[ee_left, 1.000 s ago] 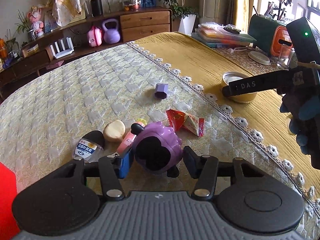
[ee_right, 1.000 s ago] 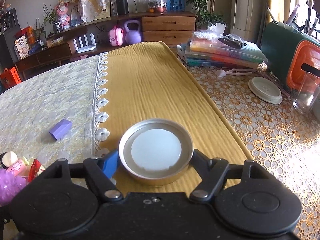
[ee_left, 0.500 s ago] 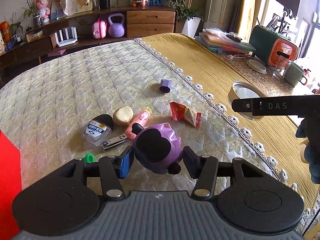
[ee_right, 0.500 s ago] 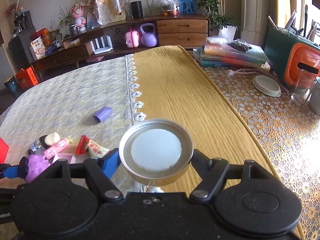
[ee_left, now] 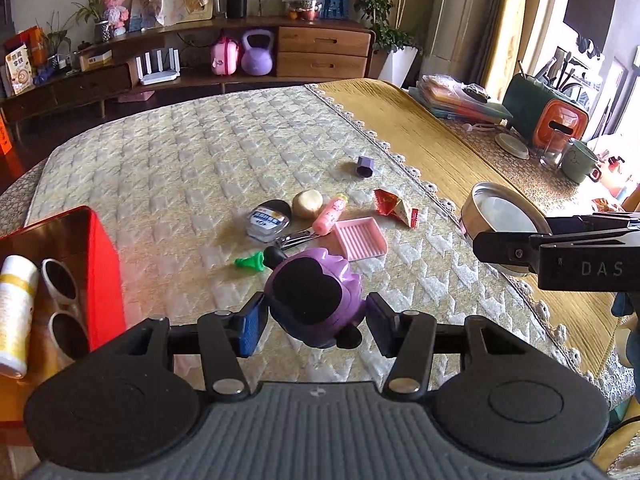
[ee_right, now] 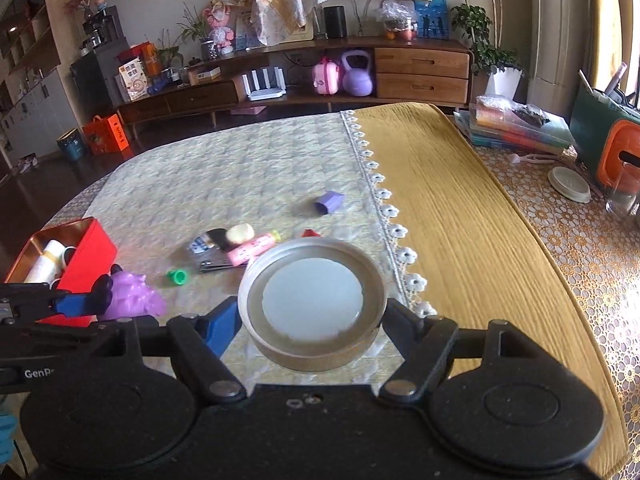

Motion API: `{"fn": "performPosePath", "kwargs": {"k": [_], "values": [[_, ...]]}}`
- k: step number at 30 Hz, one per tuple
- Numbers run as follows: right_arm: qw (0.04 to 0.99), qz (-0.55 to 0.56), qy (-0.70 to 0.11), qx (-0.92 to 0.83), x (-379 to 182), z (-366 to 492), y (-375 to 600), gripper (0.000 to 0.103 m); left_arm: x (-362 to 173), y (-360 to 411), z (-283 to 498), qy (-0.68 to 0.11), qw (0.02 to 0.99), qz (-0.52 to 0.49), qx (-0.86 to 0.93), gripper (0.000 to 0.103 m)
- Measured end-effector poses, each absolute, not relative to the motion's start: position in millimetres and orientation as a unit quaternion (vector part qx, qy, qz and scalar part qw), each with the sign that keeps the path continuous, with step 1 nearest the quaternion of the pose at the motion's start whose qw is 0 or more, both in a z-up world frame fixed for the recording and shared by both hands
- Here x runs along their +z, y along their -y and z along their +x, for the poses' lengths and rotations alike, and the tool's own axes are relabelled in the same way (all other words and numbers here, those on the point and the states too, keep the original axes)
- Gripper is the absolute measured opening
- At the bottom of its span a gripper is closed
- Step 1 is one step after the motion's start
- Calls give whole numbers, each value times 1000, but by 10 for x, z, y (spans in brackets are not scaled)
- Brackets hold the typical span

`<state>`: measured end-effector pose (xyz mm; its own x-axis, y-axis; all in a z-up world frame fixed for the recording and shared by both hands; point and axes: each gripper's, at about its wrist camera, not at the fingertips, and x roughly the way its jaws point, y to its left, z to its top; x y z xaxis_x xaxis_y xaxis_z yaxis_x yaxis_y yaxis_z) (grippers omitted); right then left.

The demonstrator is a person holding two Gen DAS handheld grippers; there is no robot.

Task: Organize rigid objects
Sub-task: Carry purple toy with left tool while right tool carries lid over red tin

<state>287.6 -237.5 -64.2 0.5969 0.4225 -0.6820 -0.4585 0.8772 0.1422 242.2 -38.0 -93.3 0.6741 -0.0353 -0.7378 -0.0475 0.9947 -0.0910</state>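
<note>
Nearest to me, my left tool is closed on the purple toy, pads pressed to its 2 sides, and it hangs above the quilted worktop rather than resting on it. The toy is lumpy and rounded, so I judge the grip shallow; a quick swing could roll it out between the pads.

My right tool is clamped on the round metal tin, held open side up and clear of the cloth. Its wall is smooth and curved, so I judge it could slip or tilt if I loosen at all.

Just left of the left tool sits the red box, already holding a white bottle and white sunglasses. I take it as the likely destination. Both tools are close together from the right wrist view, so carrying both loads there at once risks a knock between them, or the tin clipping the box rim.

Beyond the toy lies the loose cluster: a green cap, nail clippers, a pink tray, a pink tube, a clear-and-black case, a beige lump and a red wrapper. They are packed near each other, so a low pass could scatter them. Farther off, a purple block sits alone near the lace edge.
</note>
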Motion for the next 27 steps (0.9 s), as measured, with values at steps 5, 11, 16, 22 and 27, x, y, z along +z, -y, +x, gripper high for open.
{"fn": "performPosePath", "kwargs": {"k": [5, 11, 16, 22, 27], "values": [[888, -43, -367, 273, -503, 2614, 2084, 76, -785, 116, 2170, -399, 914, -66, 17, 53], [880, -60, -360, 303, -397, 2378, 1708, 76, -638, -254, 1883, -391, 917, -77, 35, 53], [873, -78, -353, 328, -335, 2201, 1365, 76, -584, -572, 1728, -389, 916, -86, 54, 53], [863, -97, -346, 354, -320, 2039, 935, 76, -541, -1019, 1587, -386, 914, -98, 80, 53], [856, -110, -345, 369, -361, 1946, 607, 76, -548, -1361, 1555, -382, 913, -100, 103, 53]]}}
